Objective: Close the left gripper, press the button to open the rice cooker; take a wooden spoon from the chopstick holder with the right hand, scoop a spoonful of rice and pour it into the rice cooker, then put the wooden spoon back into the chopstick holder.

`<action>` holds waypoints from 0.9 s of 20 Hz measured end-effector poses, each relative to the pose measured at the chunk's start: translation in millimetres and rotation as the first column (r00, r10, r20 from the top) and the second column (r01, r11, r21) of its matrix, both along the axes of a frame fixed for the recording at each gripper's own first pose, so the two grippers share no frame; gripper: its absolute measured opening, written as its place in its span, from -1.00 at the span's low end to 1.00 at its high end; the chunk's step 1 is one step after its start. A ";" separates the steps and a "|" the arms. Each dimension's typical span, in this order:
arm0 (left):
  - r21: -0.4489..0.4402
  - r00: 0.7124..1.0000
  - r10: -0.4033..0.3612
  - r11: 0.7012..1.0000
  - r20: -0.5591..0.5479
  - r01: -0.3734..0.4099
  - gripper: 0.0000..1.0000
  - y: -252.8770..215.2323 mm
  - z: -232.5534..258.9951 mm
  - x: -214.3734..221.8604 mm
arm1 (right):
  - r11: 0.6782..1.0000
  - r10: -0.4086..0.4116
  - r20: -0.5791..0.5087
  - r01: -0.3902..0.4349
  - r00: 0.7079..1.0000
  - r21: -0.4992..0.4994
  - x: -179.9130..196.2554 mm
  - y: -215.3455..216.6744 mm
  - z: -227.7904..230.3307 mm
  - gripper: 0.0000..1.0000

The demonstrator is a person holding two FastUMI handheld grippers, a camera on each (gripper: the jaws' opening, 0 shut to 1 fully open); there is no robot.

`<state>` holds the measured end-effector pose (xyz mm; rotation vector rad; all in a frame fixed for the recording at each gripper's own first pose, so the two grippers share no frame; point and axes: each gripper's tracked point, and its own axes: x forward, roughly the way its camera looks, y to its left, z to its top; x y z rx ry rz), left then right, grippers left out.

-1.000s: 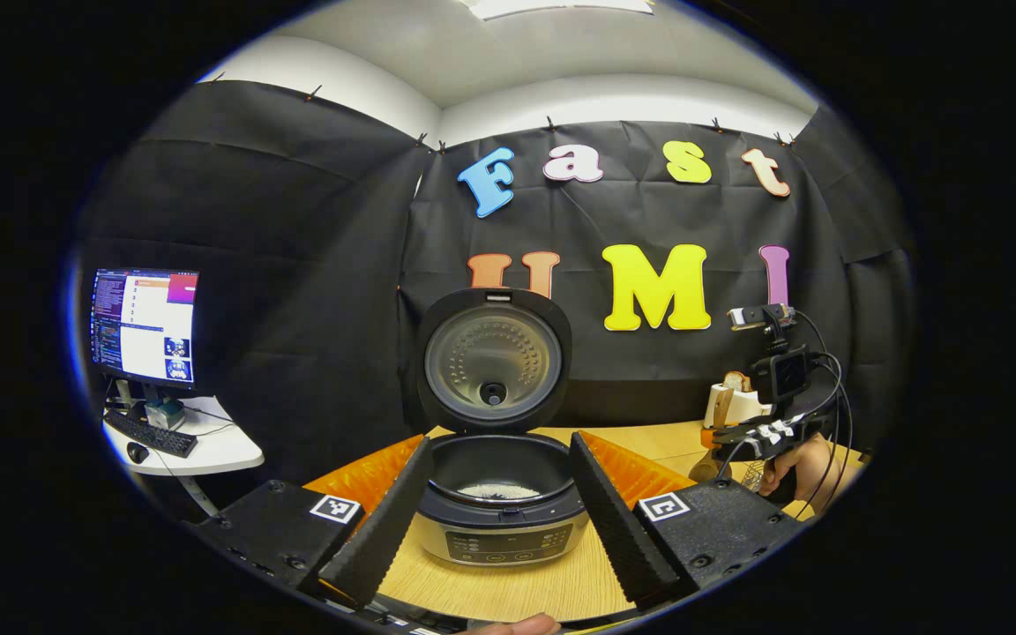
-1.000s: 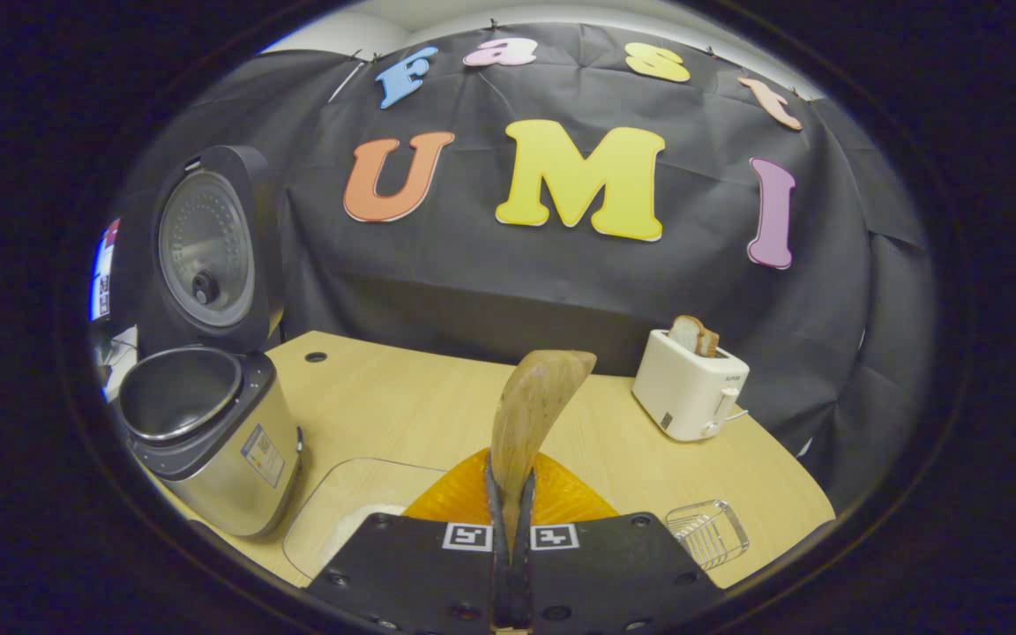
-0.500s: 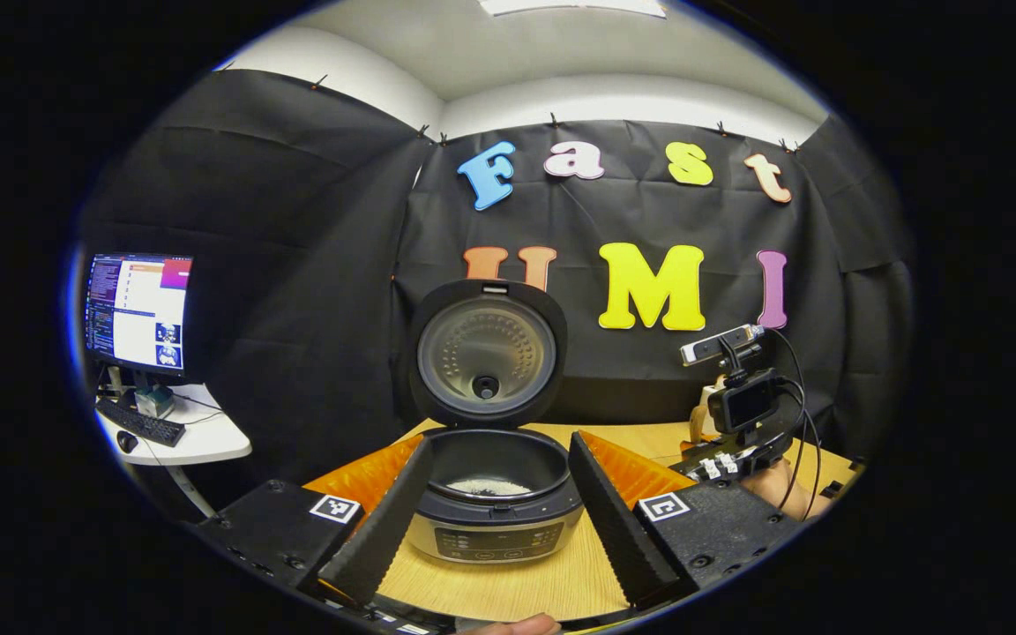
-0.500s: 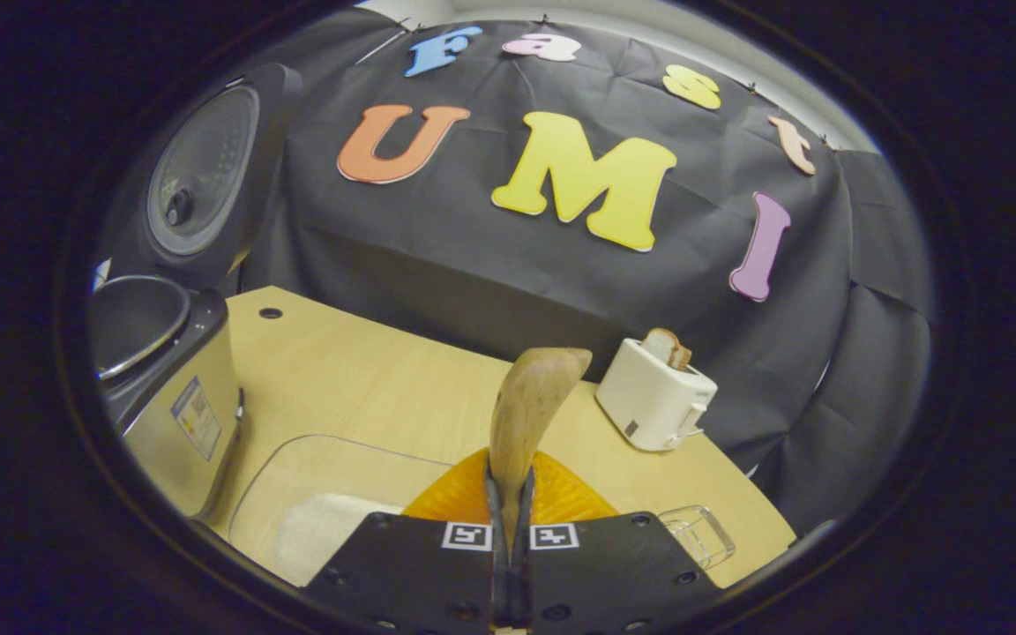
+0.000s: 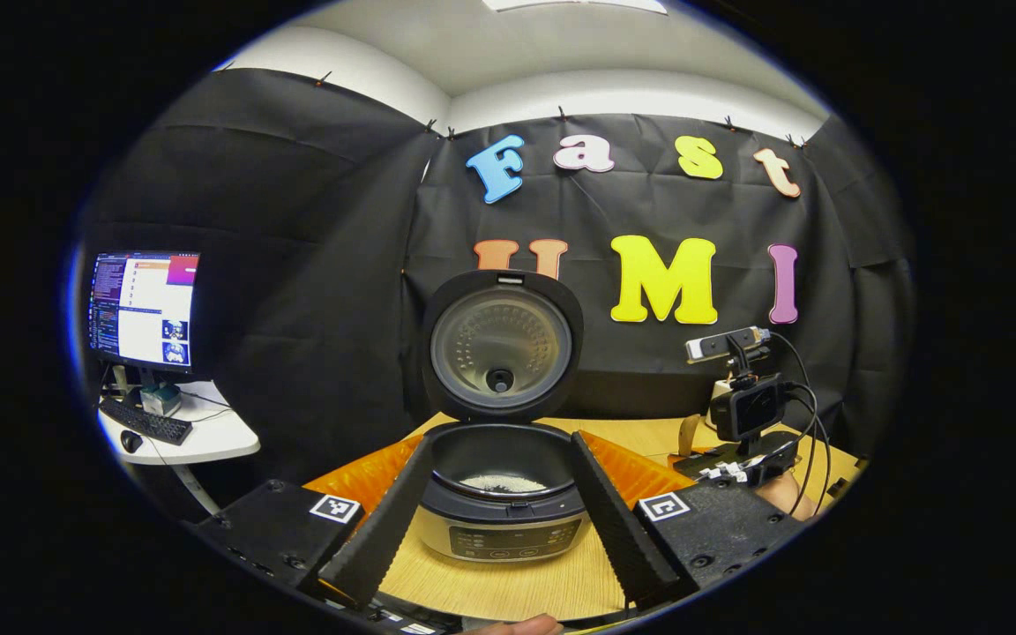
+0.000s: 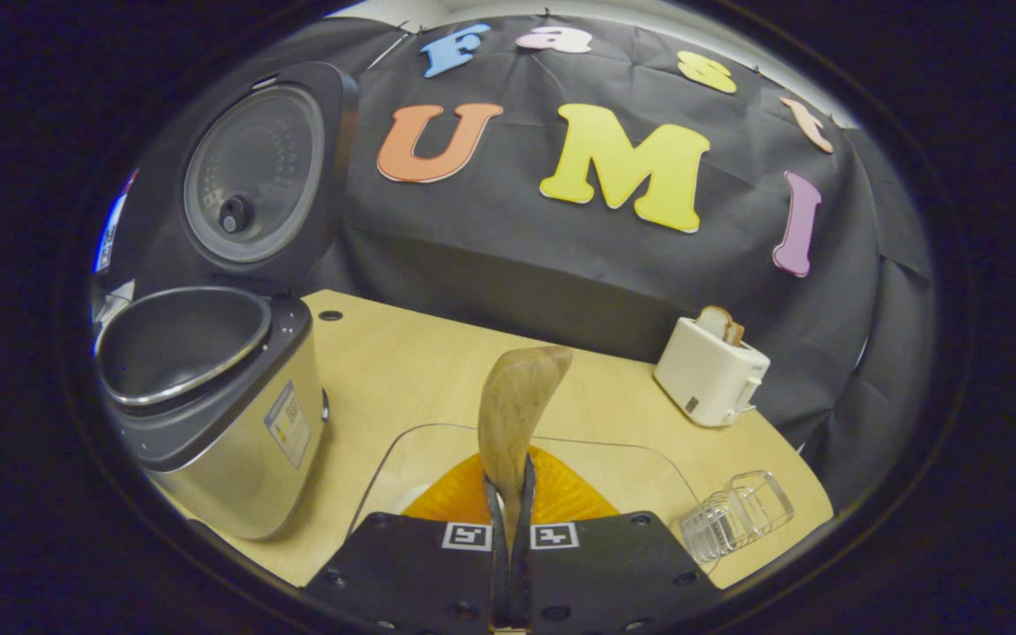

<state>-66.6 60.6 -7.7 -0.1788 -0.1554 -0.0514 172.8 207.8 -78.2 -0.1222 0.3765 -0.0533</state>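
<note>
Your table point(image 6: 402, 370) had open wood between the cooker point(image 6: 217, 423) at its left and the toaster point(image 6: 709, 370) near the back right edge; a cable hole sat just behind the cooker. The clear tray point(image 6: 631, 476) lay close under your right gripper point(image 6: 509, 520), and the clear holder point(image 6: 737, 516) lay tipped on its side near the table's front right edge, just beside the tray. In the left gripper view the cooker point(image 5: 501, 494) stood close ahead, framed between your left gripper's point(image 5: 501, 507) fingers point(image 5: 382, 520), which were spread wide with nothing between them. The lid point(image 5: 501, 346) stood upright, fully open, its inner plate facing you; the black cloth wall was right behind it. A thin patch of rice point(image 5: 501, 482) lay at the bottom of the pot. A side desk with a monitor point(image 5: 142, 307) stood well off to the left. Your right gripper point(image 5: 742, 445) showed in that view too, low at the right over the table, with its camera on top and cables trailing. Your right gripper was clamped tight on the spoon point(image 6: 515, 414), both fingers pressing the handle; the bowl pointed up and forward, curved slightly right. Spoon looked plain pale wood; could not tell if any rice was in it. It sat above the tray, right of the cooker, apart from it.
</note>
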 end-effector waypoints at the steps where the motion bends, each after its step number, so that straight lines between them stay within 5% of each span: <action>1: -0.009 1.000 -0.004 1.000 0.001 0.004 0.96 -0.2 0.9 -0.3 | 0.996 -0.006 -0.018 0.008 1.000 0.089 -2.9 -2.1 -0.1 -0.98; 3: -0.026 1.000 -0.014 1.000 0.000 0.014 0.96 -0.6 0.6 0.4 | 0.964 -0.039 -0.049 0.050 0.998 0.260 -7.0 -14.6 1.2 -0.97; 7: -0.039 1.000 -0.014 0.999 -0.010 0.014 0.97 0.3 -1.2 2.6 | 0.839 -0.093 -0.108 0.137 0.990 0.526 -12.7 -40.4 -1.4 -0.97; 15: -0.035 0.996 -0.084 0.996 0.012 0.084 0.94 -12.7 1.8 4.9 | 0.628 -0.048 -0.140 0.139 0.989 0.765 -9.8 -51.1 -9.5 -0.98; 18: -0.035 0.996 -0.088 0.995 0.007 0.088 0.94 -14.7 -1.0 7.5 | 0.520 -0.011 -0.142 0.127 0.990 0.845 -7.6 -48.6 -10.1 -0.98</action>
